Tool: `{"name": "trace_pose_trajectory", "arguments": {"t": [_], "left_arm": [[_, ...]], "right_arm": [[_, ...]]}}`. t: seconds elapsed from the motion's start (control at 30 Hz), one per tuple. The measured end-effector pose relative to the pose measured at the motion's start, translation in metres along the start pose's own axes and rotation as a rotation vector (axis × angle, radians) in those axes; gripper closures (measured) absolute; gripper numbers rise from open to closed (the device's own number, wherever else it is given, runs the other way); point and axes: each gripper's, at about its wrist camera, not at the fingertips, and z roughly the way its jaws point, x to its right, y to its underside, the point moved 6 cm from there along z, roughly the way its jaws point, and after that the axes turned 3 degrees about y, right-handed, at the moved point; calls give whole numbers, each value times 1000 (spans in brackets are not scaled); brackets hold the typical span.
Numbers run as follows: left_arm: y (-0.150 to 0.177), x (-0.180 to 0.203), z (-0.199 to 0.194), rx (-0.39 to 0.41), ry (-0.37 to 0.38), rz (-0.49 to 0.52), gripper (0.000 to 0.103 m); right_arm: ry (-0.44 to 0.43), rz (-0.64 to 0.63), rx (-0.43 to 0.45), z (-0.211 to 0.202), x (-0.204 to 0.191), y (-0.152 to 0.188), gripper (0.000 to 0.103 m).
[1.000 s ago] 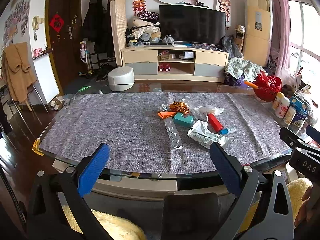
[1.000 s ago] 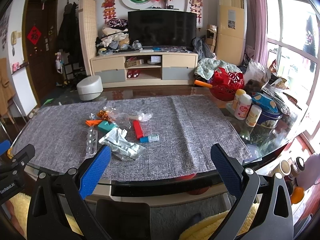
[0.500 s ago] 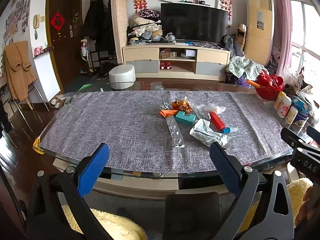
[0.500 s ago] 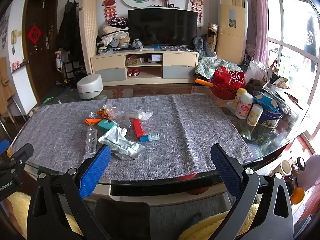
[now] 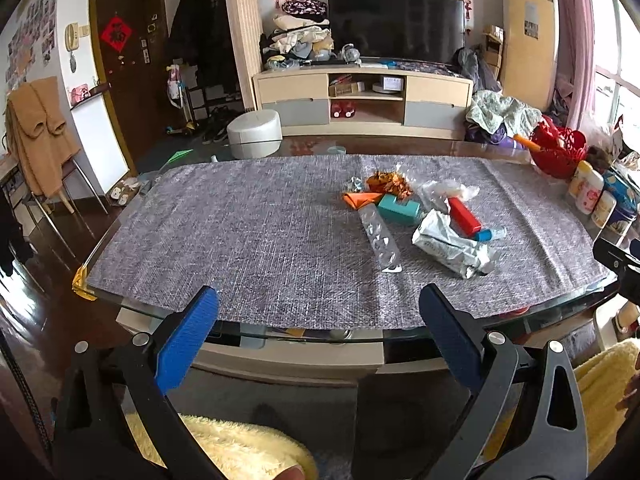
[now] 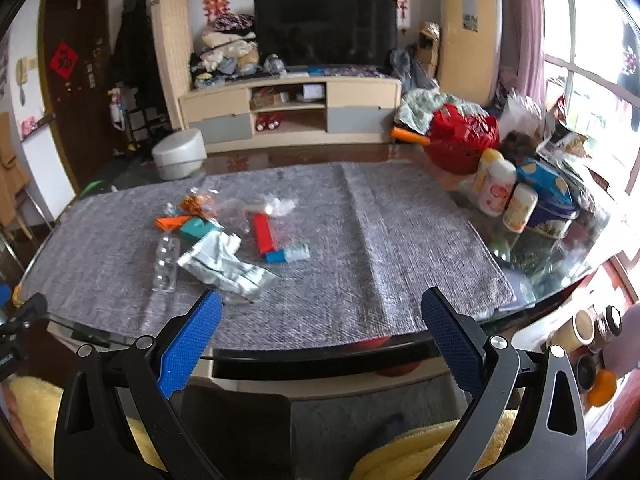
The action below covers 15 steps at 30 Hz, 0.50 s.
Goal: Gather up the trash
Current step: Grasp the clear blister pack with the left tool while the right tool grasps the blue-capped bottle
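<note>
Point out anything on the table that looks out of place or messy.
A loose heap of trash lies on the grey table mat: a crumpled silver wrapper, an empty blister pack, a red box, a teal box and scrunched clear plastic. Nothing looks spilled.

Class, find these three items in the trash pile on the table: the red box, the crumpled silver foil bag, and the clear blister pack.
red box (image 6: 263, 234), right wrist view, middle of its top face
silver foil bag (image 5: 452, 246), left wrist view, centre of the crumpled foil
clear blister pack (image 5: 379, 237), left wrist view, middle of the strip
</note>
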Motion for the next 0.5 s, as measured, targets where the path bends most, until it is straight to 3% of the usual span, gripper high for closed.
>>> {"name": "trace_pose_trajectory", "arguments": {"t": [0.2, 0.5], "left_arm": [[3, 1, 28, -48, 16, 1, 8], [-4, 21, 89, -145, 86, 20, 8]], "right_arm": [[63, -31, -42, 27, 1, 1, 3], [-23, -33, -123, 83, -17, -8, 4]]}}
